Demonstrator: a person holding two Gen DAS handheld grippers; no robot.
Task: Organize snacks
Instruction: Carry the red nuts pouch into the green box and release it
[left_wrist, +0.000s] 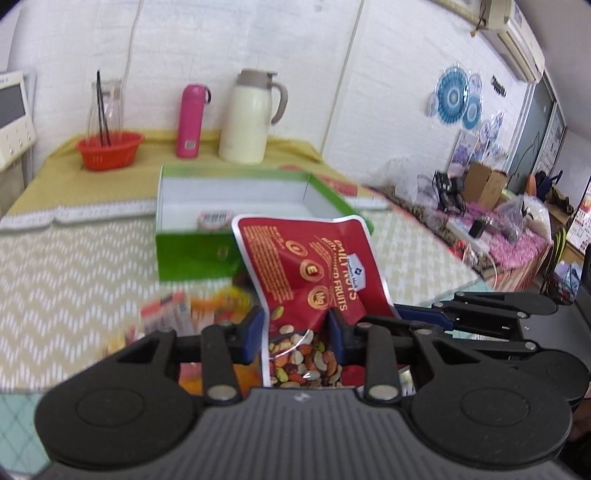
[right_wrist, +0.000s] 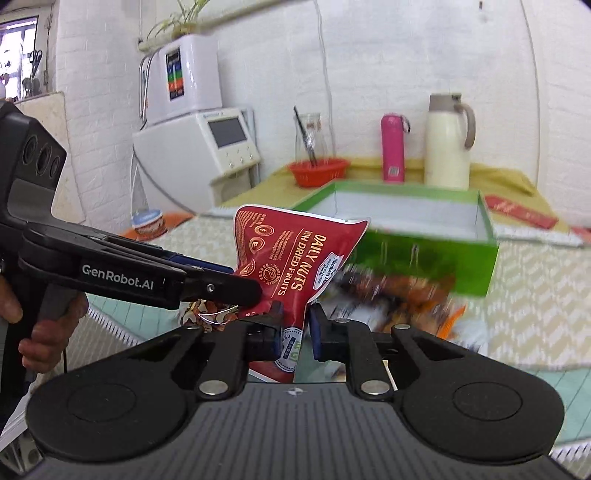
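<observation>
A red packet of daily nuts with dried fruits (left_wrist: 310, 266) (right_wrist: 295, 254) hangs above the table, held from two sides. My left gripper (left_wrist: 295, 325) is shut on its lower part, by the clear window that shows the nuts. My right gripper (right_wrist: 297, 325) is shut on its bottom edge. The right wrist view shows the left gripper (right_wrist: 236, 280) coming in from the left, with a hand on its grip. Behind the packet stands an open green box (left_wrist: 192, 254) (right_wrist: 424, 266) with a white inside. Other snack packets (left_wrist: 207, 310) (right_wrist: 399, 295) lie blurred on the table below.
At the back on a yellow cloth stand a red basket (left_wrist: 110, 151), a glass carafe (left_wrist: 105, 107), a pink bottle (left_wrist: 192, 122) and a cream jug (left_wrist: 247, 118). White appliances (right_wrist: 199, 147) stand at the left. A cluttered table (left_wrist: 498, 221) lies to the right.
</observation>
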